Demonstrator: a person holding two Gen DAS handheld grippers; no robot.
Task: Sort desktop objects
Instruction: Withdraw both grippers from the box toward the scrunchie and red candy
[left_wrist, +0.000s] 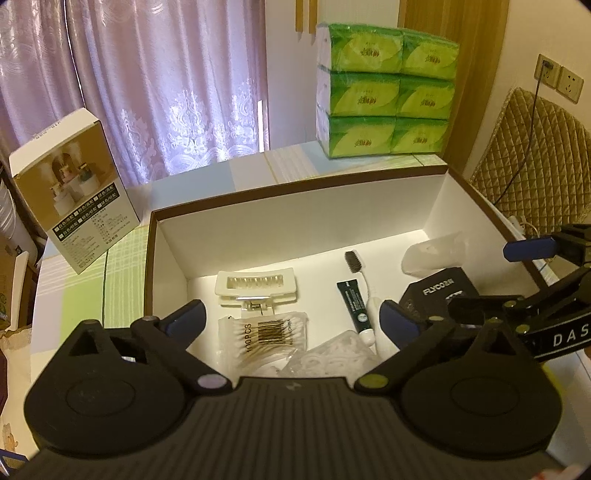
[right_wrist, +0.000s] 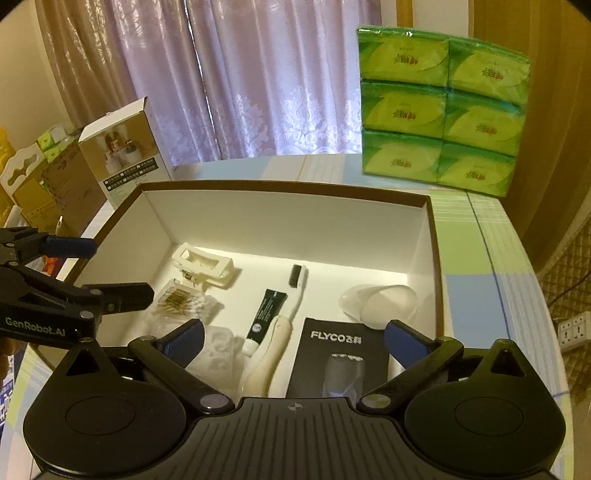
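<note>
Worktop carrying an open box. Both claws, left and right, hover at its 6 o'clock rim, jaws wide apart and empty. Inside: shaver carton at 5 o'clock, hair clip at 10 o'clock, toothpaste at centre.

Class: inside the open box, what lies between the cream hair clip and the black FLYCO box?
The toothbrush and green toothpaste tube lie between the hair clip and the FLYCO box, clearest in the right wrist view.

I am in a home room: lilac lace curtains hang behind my table, green tissue packs stand stacked, and a quilted chair back sits beside wall sockets.
</note>
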